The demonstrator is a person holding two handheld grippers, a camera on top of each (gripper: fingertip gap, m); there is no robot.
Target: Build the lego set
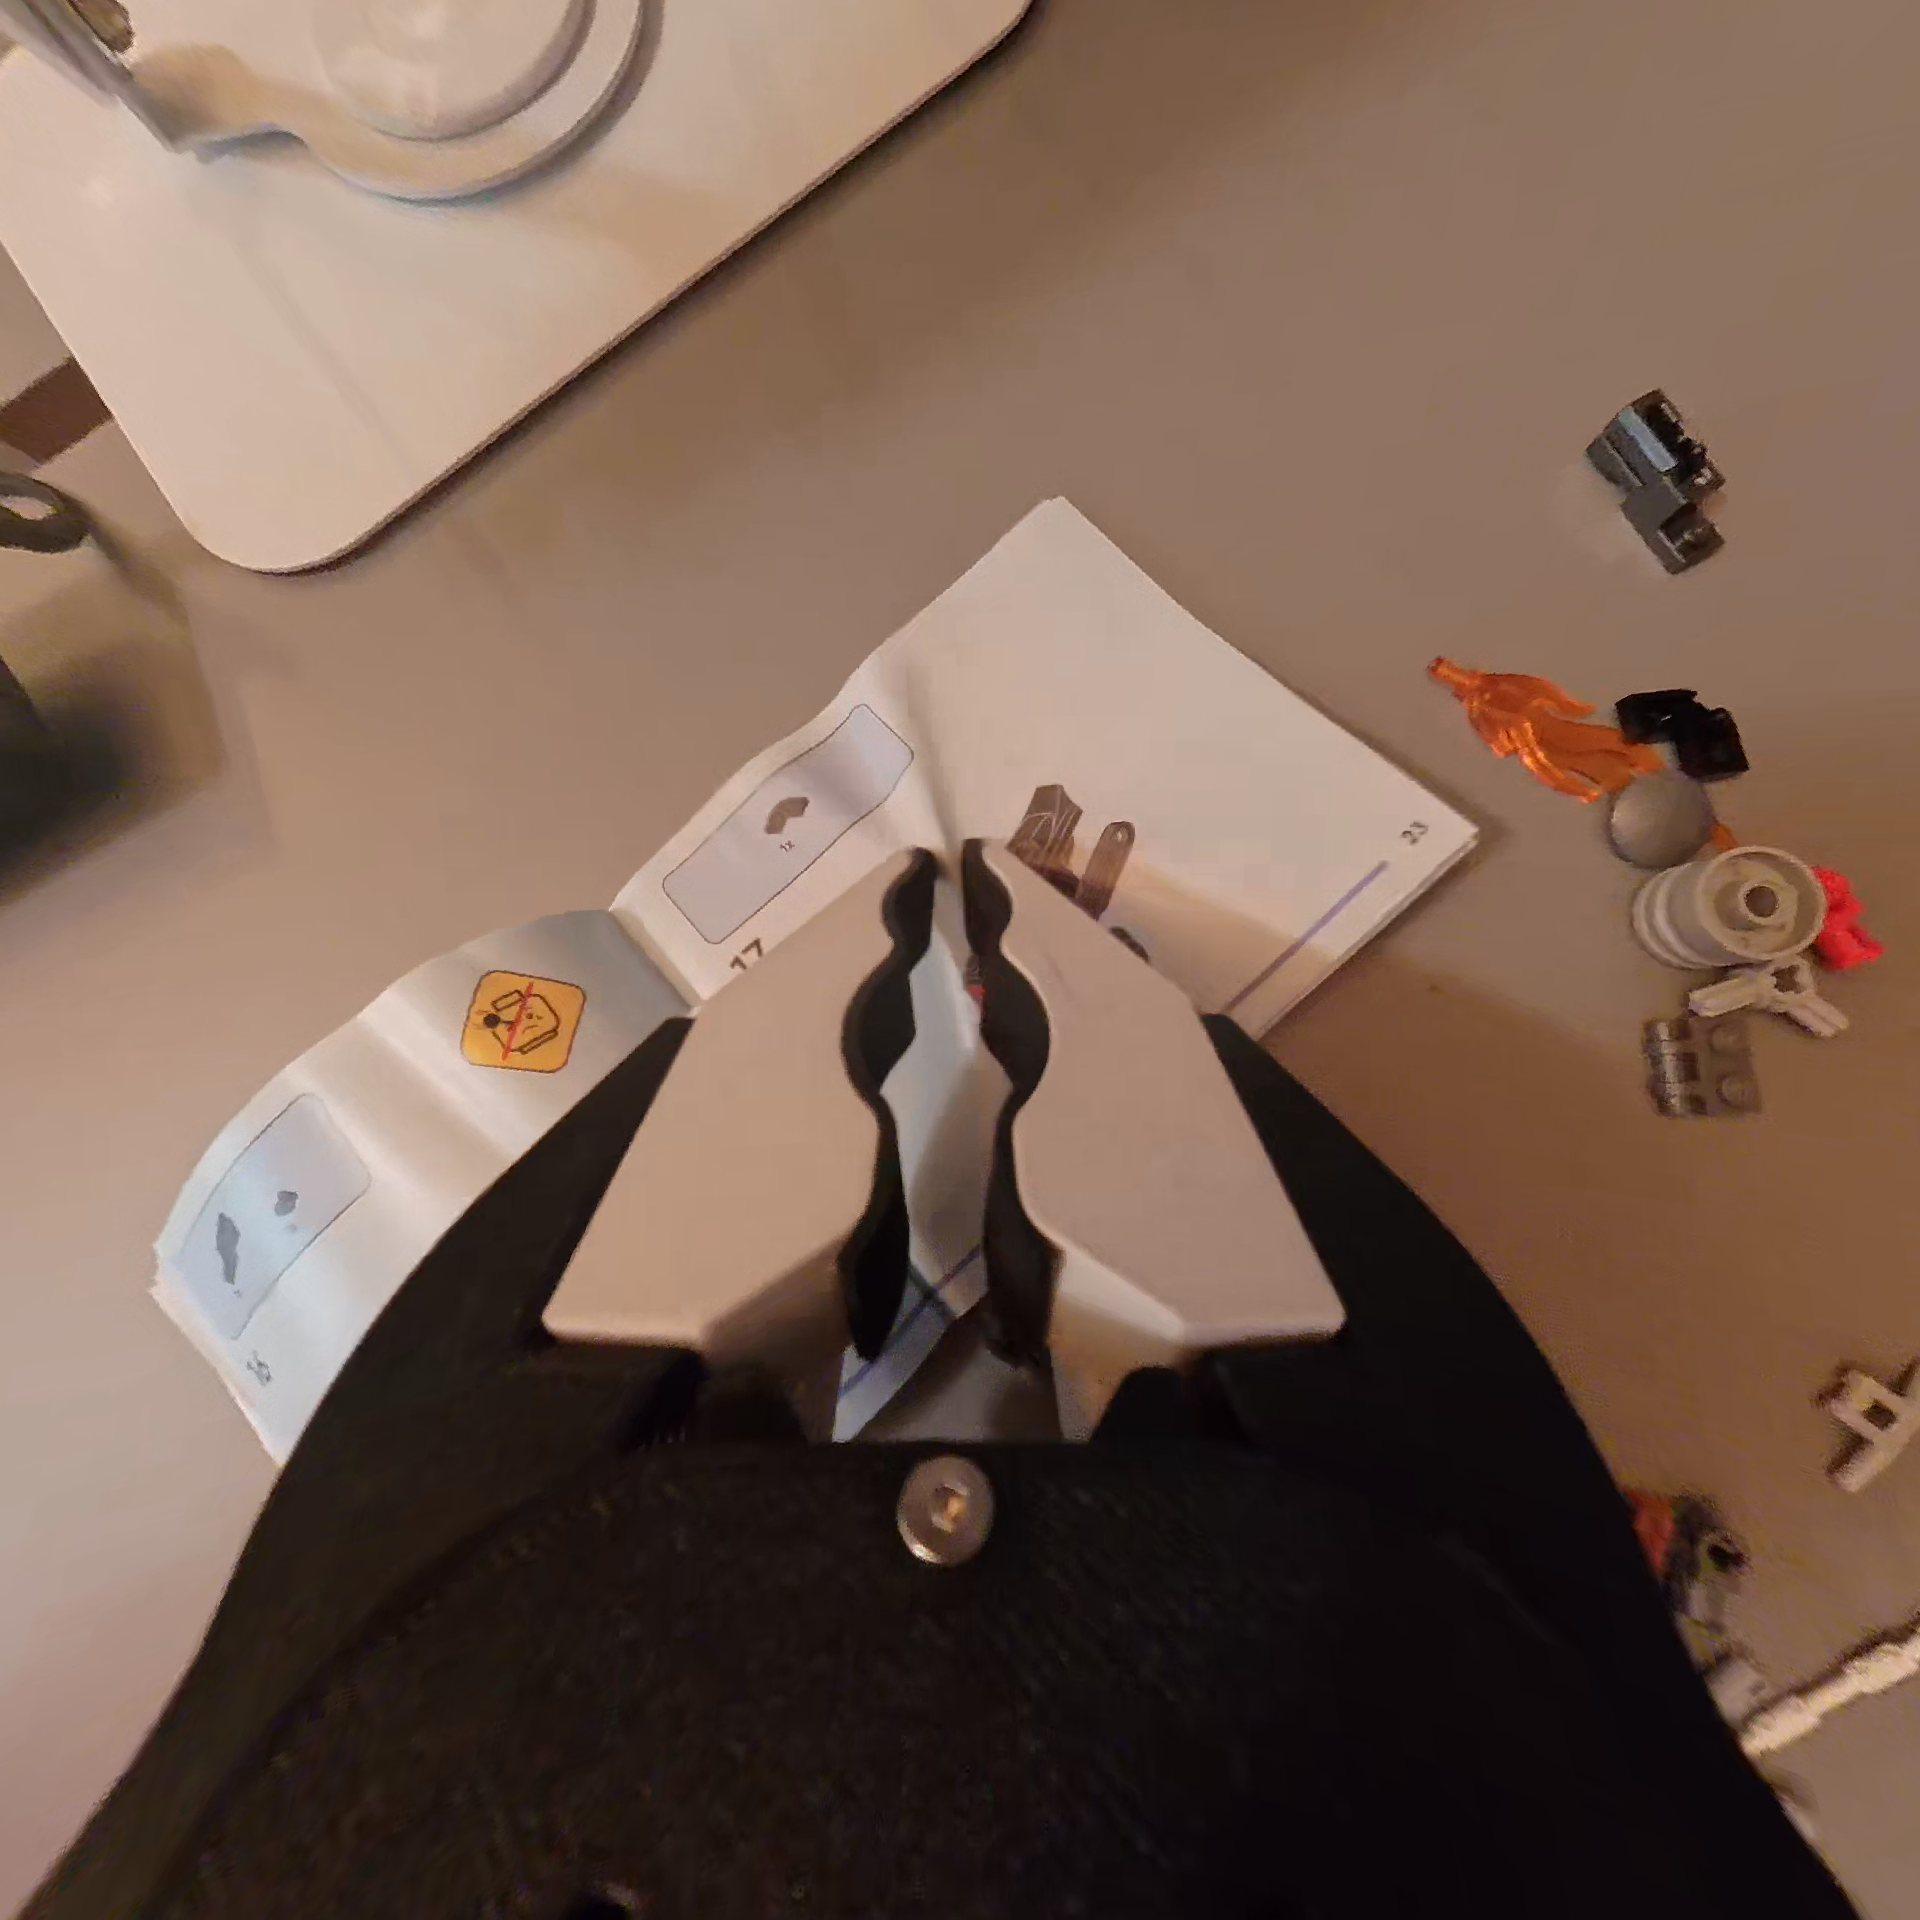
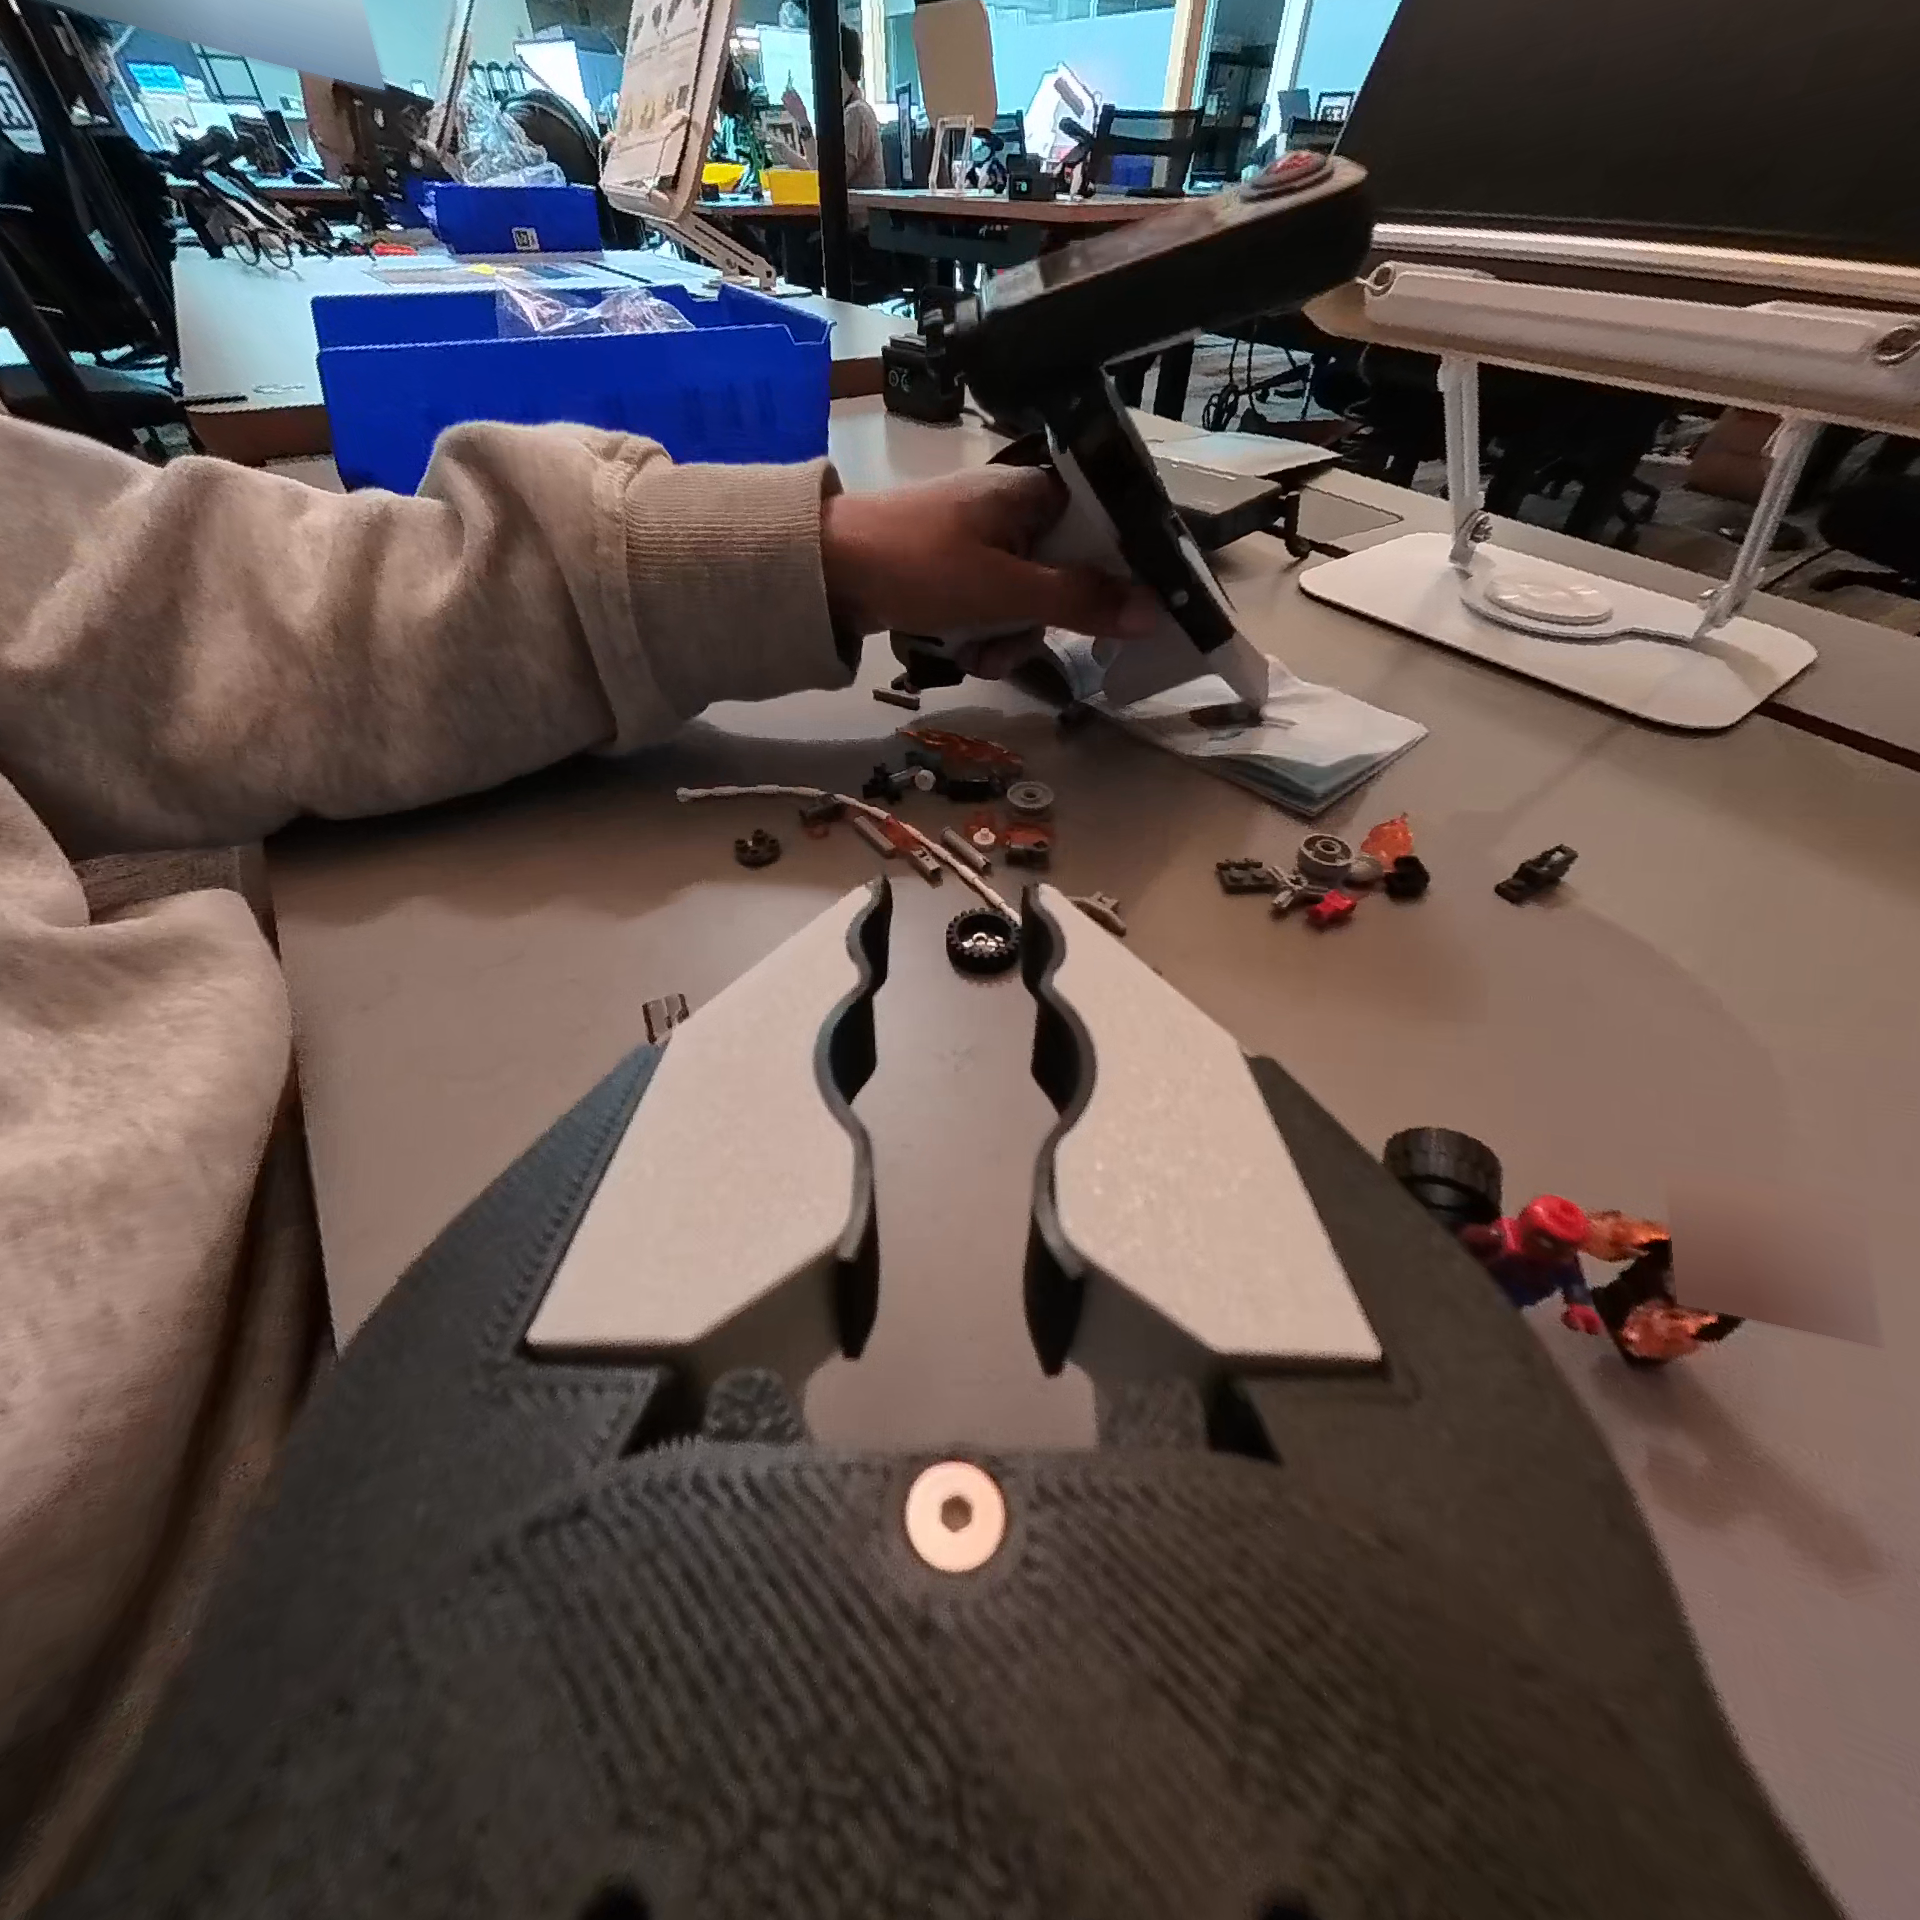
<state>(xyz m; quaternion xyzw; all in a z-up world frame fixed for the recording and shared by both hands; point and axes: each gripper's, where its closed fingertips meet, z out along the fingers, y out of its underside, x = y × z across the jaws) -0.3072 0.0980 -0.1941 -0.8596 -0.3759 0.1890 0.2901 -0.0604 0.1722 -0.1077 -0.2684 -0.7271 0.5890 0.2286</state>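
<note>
Left gripper down on the open instruction booklet at the table's far middle, tips nearly pressed together over the page fold, pinching a page or not: cannot tell. Right gripper spread wide and empty, hovering near, a small black wheel on the table between its tips. Loose lego pieces scattered between booklet and wheel, red minifigure near right, white stand base far right.
</note>
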